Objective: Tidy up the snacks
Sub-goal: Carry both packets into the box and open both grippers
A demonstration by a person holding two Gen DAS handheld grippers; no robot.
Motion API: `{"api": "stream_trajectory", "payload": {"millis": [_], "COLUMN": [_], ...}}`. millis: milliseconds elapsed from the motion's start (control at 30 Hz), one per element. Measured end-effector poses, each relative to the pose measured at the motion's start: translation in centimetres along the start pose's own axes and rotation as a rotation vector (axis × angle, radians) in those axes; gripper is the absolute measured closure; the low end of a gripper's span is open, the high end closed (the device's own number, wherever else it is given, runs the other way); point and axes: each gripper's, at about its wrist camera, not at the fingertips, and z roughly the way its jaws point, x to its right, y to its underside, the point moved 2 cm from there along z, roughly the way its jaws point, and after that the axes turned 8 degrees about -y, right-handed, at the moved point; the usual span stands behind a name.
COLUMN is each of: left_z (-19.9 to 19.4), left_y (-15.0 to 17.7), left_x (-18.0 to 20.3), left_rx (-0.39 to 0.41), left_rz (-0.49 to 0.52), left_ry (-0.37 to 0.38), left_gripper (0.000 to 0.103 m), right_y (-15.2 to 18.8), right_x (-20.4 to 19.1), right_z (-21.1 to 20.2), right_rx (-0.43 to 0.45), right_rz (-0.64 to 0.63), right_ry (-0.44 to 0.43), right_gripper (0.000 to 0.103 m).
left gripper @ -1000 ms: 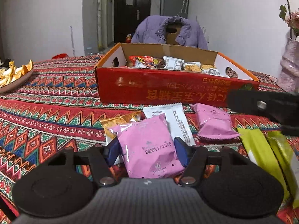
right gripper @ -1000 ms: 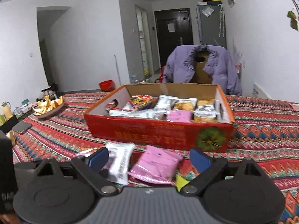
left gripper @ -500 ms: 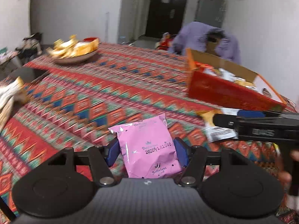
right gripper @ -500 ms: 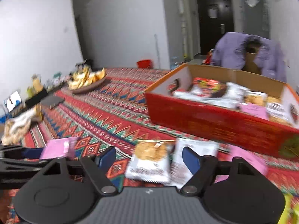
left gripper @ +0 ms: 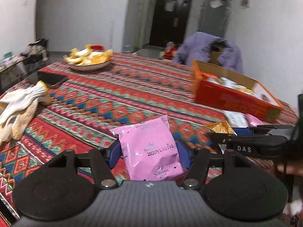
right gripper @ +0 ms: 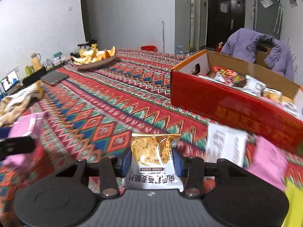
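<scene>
The left gripper (left gripper: 148, 152) is clamped on a pink snack packet (left gripper: 149, 149), its blue pads pressing the packet's two sides, the packet standing with its long axis running straight out along the fingers toward twelve o'clock; the right gripper (right gripper: 152, 159) has its jaws closing on a cracker packet (right gripper: 153, 160) with a gold top edge, which sits between the pads, long axis likewise pointing out to twelve o'clock, and the pads look to be touching its sides; the red cardboard box (right gripper: 227, 106), already partly filled with snacks, lies at about two o'clock from the right gripper and at about two o'clock, farther off, from the left one; so the right hand seems the nearer to it, and I judge that each packet must travel up and over the box's near wall; loose packets, a white one (right gripper: 225, 143) and a pink one (right gripper: 265, 157), remain on the patterned tablecloth (right gripper: 117, 113) just before the box.
</scene>
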Motion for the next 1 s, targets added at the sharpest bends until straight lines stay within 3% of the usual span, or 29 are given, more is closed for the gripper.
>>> {"api": "stream_trajectory", "payload": {"millis": [167, 333, 433, 533, 767, 1000], "left_z": [-2.8, -5.3, -6.4, -6.8, -5.0, 1.6], "left_y": [2.1, 3.9, 4.3, 4.1, 1.1, -10.8], "left_x": [3.8, 8.5, 10.2, 11.3, 12.6, 17.7], "left_rx": [-0.004, 0.006, 0.028, 0.042, 0.041, 0.105], "left_rz": [0.089, 0.178, 0.204, 0.219, 0.220, 0.256], "left_ry": [0.125, 0.246, 0.281, 0.282, 0.298, 0.393], "left_gripper": [0.040, 0.040, 0.040, 0.040, 0.040, 0.040], "right_y": [4.7, 9.4, 11.0, 11.5, 9.1, -1.0], "right_x": [0.0, 1.0, 1.7, 2.1, 4.6, 12.7], "right_z": [-8.6, -16.2, -18.7, -20.0, -19.4, -16.2], "right_rx": [0.074, 0.131, 0.162, 0.192, 0.245, 0.287], "right_rz": [0.105, 0.172, 0.203, 0.213, 0.242, 0.264], "right_ry": [0.033, 0.152, 0.211, 0.216, 0.161, 0.125], "right_gripper": [0.059, 0.059, 0.059, 0.059, 0.059, 0.059]}}
